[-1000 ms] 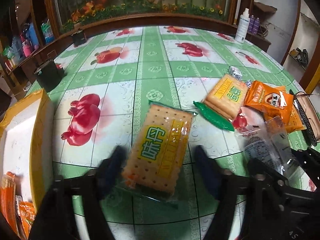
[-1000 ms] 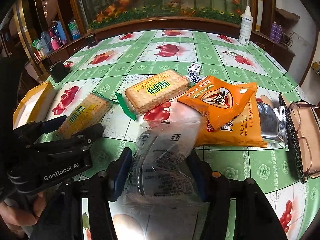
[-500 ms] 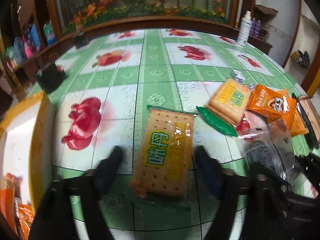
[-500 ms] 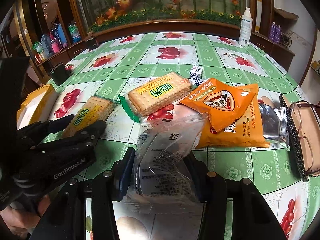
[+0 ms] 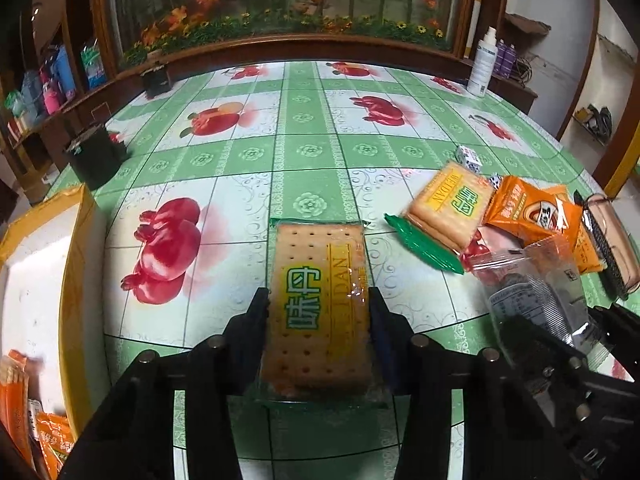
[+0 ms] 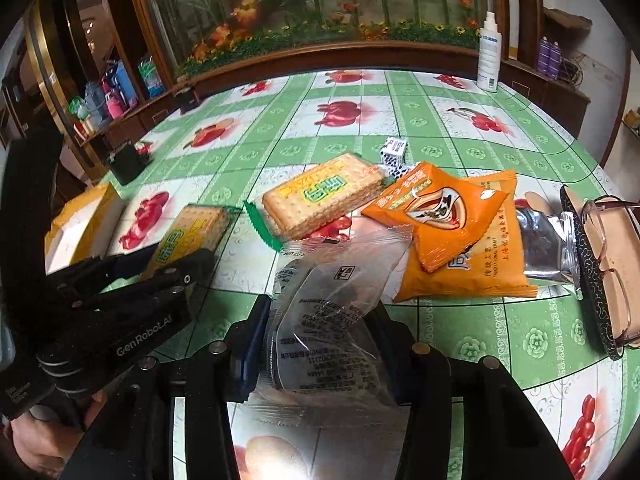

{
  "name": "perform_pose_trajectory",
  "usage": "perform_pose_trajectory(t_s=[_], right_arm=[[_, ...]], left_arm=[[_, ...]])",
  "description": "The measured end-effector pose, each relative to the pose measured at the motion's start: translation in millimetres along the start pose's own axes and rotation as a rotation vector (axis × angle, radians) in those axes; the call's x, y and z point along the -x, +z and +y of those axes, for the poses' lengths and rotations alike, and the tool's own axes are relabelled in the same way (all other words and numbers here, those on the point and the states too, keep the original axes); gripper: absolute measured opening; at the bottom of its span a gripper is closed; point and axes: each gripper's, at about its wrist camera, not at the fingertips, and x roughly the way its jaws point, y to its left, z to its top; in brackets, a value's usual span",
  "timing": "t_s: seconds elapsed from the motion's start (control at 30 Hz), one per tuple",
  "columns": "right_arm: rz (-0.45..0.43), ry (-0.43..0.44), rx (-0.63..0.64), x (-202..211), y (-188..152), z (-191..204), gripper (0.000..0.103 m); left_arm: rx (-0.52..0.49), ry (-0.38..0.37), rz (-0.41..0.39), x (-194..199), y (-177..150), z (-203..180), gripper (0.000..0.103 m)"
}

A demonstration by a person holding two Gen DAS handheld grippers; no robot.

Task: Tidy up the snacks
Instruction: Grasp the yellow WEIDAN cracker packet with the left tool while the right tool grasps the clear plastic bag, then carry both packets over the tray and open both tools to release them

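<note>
Two cracker packs (image 5: 320, 308) (image 6: 324, 196), two orange packets (image 6: 436, 216) (image 6: 480, 264), one clear packet (image 6: 324, 320)

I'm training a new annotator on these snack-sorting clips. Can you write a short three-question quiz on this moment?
1. True or false: the left gripper has a cracker pack between its fingers.
2. What lies between the right gripper's fingers? A) an orange packet B) a clear plastic wrapper C) the glasses
3. Fill in: the second cracker pack has a ____ sealed end.

Key
1. True; the jaws are closing, with the pack between them.
2. B, the clear plastic wrapper; the orange packet and glasses lie on the tablecloth.
3. Green.
</note>
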Motion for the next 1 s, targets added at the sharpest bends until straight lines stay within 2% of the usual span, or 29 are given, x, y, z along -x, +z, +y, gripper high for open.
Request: perform_pose_trajectory(t_s=[0.27, 0.43, 0.6, 0.7, 0.8, 0.9, 1.0], right_arm=[[-0.053, 0.023, -0.060, 10, 5, -9, 0.051], [-0.091, 0.035, -0.092, 19, 6, -14, 0.051], [-0.168, 0.053, -0.073, 32, 9, -4, 0.051], [-0.185, 0.093, -0.063, 32, 11, 12, 0.051], [-0.185, 0.133, -0.038, 30, 13, 38, 0.051], [-0.183, 0.184, 0.027, 29, 14, 81, 0.051], [-0.160, 0.282, 0.114, 25, 14, 138, 0.051]], left_arm=[[0.053, -0.090, -0.010, 13, 3, 4, 0.046], [0.057, -0.144, -0.069, 39, 7, 4, 0.046], [0.096, -0.178, -0.129, 73, 12, 24, 0.046], [0.133, -0.142, -0.168, 90, 17, 47, 0.046], [0.181, -0.053, -0.184, 100, 21, 81, 0.046], [0.244, 0.008, -0.179, 106, 21, 123, 0.046], [0.308, 0.096, -0.162, 108, 15, 167, 0.046]])
